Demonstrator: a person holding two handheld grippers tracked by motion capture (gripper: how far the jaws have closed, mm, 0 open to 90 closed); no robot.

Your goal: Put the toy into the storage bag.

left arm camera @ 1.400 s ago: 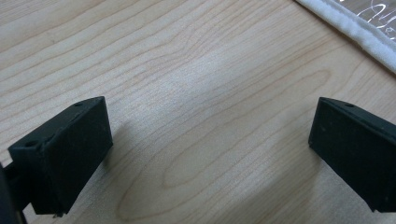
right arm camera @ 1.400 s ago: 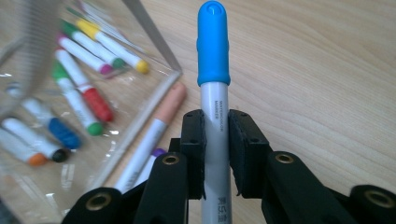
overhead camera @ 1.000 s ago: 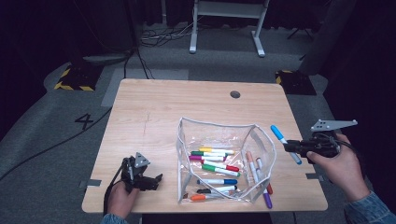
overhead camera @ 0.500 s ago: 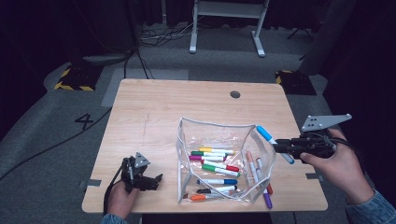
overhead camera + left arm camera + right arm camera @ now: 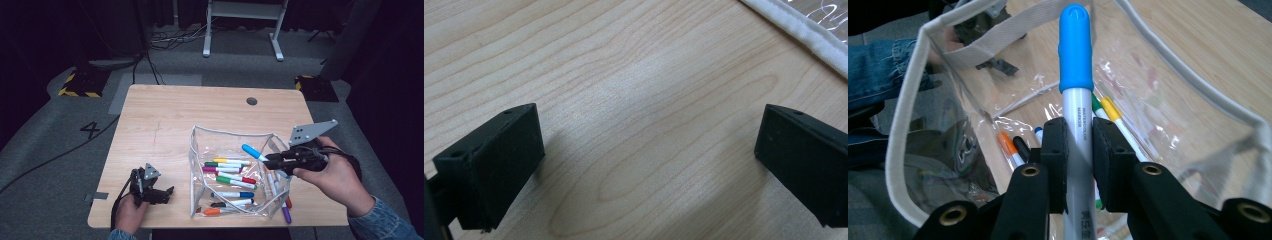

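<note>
While over the pouch (image 5: 235,175) rim, tool-gripped blue marker (image 5: 1075,50).

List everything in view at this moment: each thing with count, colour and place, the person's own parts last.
table: one, light wood, centre of the high view.
clear pouch: one, transparent with white trim, open on the table's near right part.
blue-capped marker: one, grey barrel, clamped in the right gripper, tip over the pouch mouth.
loose markers: about a dozen, mixed colours, most inside the pouch, a few at its right edge.
white stand: one, on the floor beyond the table.
left gripper: black, jaws wide apart over bare wood.
right gripper: black, grey plate on top.
</note>
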